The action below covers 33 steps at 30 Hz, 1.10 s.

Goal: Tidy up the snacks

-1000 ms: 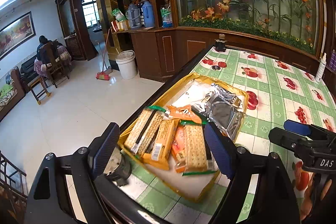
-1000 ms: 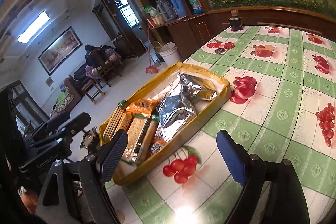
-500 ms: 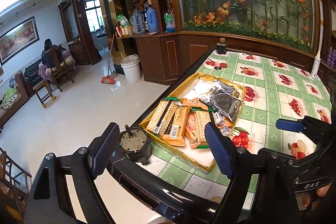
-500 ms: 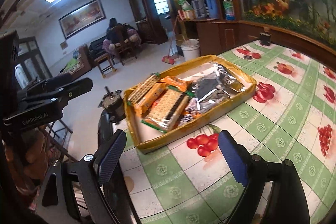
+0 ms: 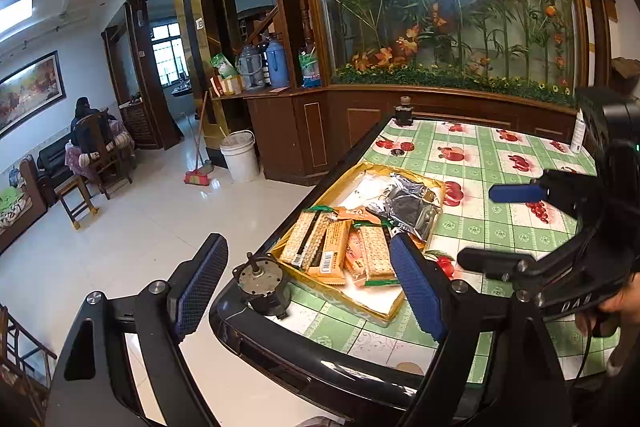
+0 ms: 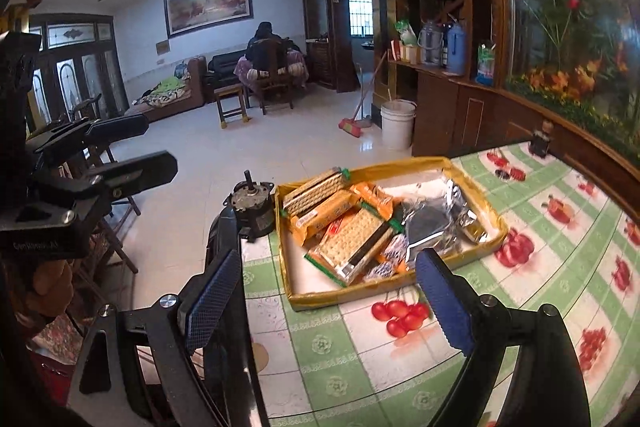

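A home's living and dining room: a sofa (image 6: 168, 99) and framed painting (image 6: 208, 5) at upper left, a fruit-patterned tablecloth (image 6: 560, 247) at lower right, broom (image 6: 354, 121) and bucket (image 6: 398, 125) mid-frame.

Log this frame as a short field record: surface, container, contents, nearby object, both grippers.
surface: table with green checked fruit-print cloth
container: yellow tray near the table's corner
contents: cracker packs, orange packets, silver foil bag
nearby object: small motor beside the tray, at the table edge
left gripper: open, empty
right gripper: open, empty
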Available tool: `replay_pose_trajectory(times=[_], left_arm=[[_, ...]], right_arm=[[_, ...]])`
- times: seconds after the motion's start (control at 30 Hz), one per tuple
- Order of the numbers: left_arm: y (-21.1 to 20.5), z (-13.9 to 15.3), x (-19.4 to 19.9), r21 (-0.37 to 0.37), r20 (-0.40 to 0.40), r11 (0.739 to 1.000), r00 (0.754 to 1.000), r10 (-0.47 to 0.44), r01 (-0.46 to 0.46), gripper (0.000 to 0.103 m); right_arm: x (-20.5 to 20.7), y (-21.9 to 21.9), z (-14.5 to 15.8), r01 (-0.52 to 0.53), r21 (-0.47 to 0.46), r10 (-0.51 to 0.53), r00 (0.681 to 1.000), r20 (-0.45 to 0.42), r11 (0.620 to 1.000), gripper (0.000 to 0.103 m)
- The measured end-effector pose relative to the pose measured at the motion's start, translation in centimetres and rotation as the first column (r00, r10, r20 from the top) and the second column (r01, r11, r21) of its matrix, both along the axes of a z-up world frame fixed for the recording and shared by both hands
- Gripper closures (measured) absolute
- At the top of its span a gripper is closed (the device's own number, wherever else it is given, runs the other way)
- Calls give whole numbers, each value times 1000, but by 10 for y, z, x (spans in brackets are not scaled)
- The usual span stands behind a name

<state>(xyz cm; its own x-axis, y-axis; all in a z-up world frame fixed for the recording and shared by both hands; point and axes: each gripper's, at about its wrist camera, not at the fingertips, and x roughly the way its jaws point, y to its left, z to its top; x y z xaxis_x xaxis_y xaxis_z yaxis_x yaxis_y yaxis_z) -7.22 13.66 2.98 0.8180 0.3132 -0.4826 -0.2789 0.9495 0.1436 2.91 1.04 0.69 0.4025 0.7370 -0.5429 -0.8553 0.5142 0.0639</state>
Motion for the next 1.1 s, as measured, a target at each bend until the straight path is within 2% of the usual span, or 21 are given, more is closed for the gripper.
replay_pose_trajectory(times=[0.23,0.6,1.1], left_arm=[[8,-4,1,-25,-16,1000,1000,4,-4,19],[8,-8,1,-28,-34,1000,999,5,-6,19],[9,-10,0,-27,-36,1000,999,6,-7,19]], right_arm=[[8,4,19,-9,-20,10,999,51,1000,12],[1,16,11,-40,-77,46,995,85,996,12],[0,15,10,-44,-84,52,994,93,995,12]])
